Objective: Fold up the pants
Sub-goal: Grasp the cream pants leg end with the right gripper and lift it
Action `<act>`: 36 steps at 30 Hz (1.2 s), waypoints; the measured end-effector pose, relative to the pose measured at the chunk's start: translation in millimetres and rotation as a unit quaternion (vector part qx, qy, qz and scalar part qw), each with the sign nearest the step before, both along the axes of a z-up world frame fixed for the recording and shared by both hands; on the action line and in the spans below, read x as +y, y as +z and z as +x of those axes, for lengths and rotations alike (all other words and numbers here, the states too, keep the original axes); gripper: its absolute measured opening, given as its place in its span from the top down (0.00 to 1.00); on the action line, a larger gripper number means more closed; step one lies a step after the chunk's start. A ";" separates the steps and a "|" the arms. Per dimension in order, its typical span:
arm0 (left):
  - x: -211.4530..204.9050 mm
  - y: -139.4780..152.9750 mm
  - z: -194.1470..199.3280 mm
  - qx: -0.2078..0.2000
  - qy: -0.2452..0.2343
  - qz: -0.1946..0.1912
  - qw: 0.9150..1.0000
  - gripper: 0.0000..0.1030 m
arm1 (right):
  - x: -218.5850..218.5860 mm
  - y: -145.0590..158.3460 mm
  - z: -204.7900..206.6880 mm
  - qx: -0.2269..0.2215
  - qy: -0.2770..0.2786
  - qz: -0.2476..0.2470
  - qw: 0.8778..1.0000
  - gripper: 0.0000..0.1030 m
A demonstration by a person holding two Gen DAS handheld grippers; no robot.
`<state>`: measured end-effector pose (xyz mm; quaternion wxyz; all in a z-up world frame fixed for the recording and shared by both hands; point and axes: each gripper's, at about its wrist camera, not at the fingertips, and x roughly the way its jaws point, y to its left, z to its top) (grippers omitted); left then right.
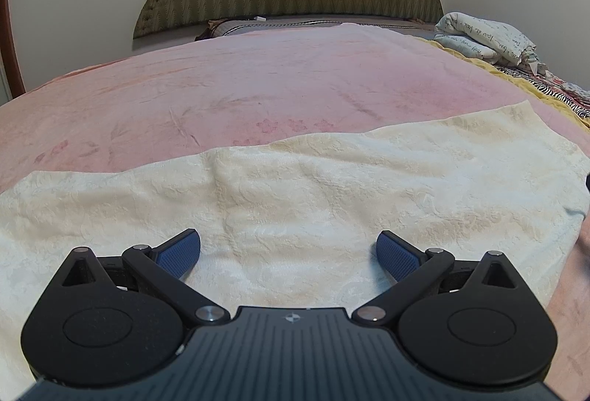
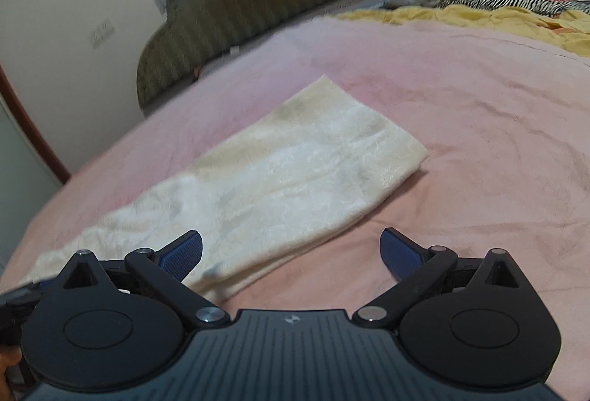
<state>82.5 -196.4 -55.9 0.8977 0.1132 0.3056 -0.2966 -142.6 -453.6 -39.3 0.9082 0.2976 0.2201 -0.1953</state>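
Two hand-held grippers, left [image 1: 288,249] and right [image 2: 291,251], both wide and empty, hovering over cream textured pants [image 2: 280,179] lying lengthwise-folded on the pink bed cover [image 2: 479,128], likely needing a hem grasp next.

Both views low over pants [image 1: 295,187]

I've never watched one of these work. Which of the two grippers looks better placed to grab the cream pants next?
Probably the left gripper: it is open right over the cream pants, with cloth between its fingers. The right gripper, also open, sits mostly over the pink blanket beside the edge of the pants.
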 end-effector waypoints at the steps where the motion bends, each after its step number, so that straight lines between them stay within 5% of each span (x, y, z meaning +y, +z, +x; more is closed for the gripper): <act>1: 0.0 0.0 -0.1 0.000 0.000 0.000 1.000 0.00 | -3.8 -3.7 -1.6 -0.022 -0.006 0.011 1.000 0.00; 8: 0.1 -0.1 -0.1 0.000 0.000 0.000 1.000 0.00 | -31.8 -11.8 6.6 -0.085 -0.016 0.088 0.992 0.00; 18: 0.1 -0.3 -0.1 0.000 0.000 0.000 1.000 0.00 | -59.9 -16.9 40.5 -0.155 -0.065 0.133 0.977 0.00; 20: 0.1 -0.2 -0.1 0.001 0.000 -0.001 1.000 0.00 | -62.1 -15.6 51.4 -0.127 -0.060 0.119 0.983 0.10; 21: 0.1 -0.1 0.0 0.001 0.000 -0.003 1.000 0.00 | -62.6 -15.0 56.8 -0.106 -0.058 0.112 0.986 0.26; 22: 0.1 0.3 0.1 0.002 0.000 -0.004 1.000 0.01 | -62.7 -14.8 59.9 -0.089 -0.056 0.101 0.989 0.54; 24: 1.2 2.3 1.1 0.006 -0.001 -0.011 1.000 0.03 | -65.1 -16.2 61.5 -0.075 -0.053 0.092 0.992 0.86; 28: 15.3 10.8 11.3 0.071 -0.001 -0.099 0.993 0.02 | -49.5 -3.5 61.8 -0.050 -0.020 0.007 0.999 0.88; 30: 25.5 12.7 22.6 0.138 0.003 -0.172 0.975 0.02 | -33.0 8.2 65.0 -0.034 -0.004 -0.055 0.998 0.89; 32: 35.4 11.1 35.2 0.212 0.007 -0.248 0.945 0.02 | -8.6 23.3 68.6 -0.026 0.019 -0.124 0.992 0.89; 36: 49.2 -0.2 59.0 0.353 -0.016 -0.387 0.852 0.01 | 66.7 50.4 73.2 -0.030 0.108 -0.277 0.954 0.89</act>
